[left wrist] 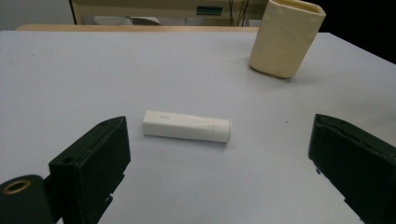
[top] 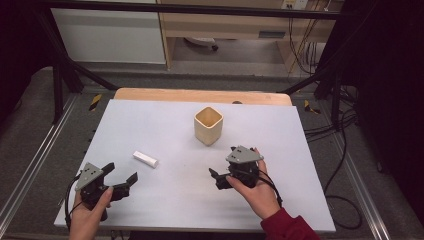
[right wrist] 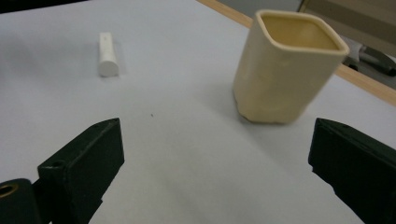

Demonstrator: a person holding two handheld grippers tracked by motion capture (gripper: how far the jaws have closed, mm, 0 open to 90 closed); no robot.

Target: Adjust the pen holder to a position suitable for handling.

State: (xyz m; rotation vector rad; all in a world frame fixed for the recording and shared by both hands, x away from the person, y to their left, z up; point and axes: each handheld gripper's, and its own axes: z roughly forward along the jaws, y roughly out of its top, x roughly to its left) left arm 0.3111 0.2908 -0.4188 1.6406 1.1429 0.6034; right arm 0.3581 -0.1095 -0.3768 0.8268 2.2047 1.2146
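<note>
Both claws spread wide, empty; white tube point(left wrist: 186, 126) bears faint unreadable print; beige cup point(right wrist: 287, 65) unmarked.

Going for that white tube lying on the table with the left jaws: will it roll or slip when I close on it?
The white tube lies on its side with one round end, so a nudge may roll it. Its other end looks flatter, which may check that. The surface looks smooth and stiff, so it might slip; the left gripper stands open astride it.

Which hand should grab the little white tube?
Probably the left. The left gripper is open and aimed at the white tube, lying just ahead. The right gripper faces the cream cup.
</note>
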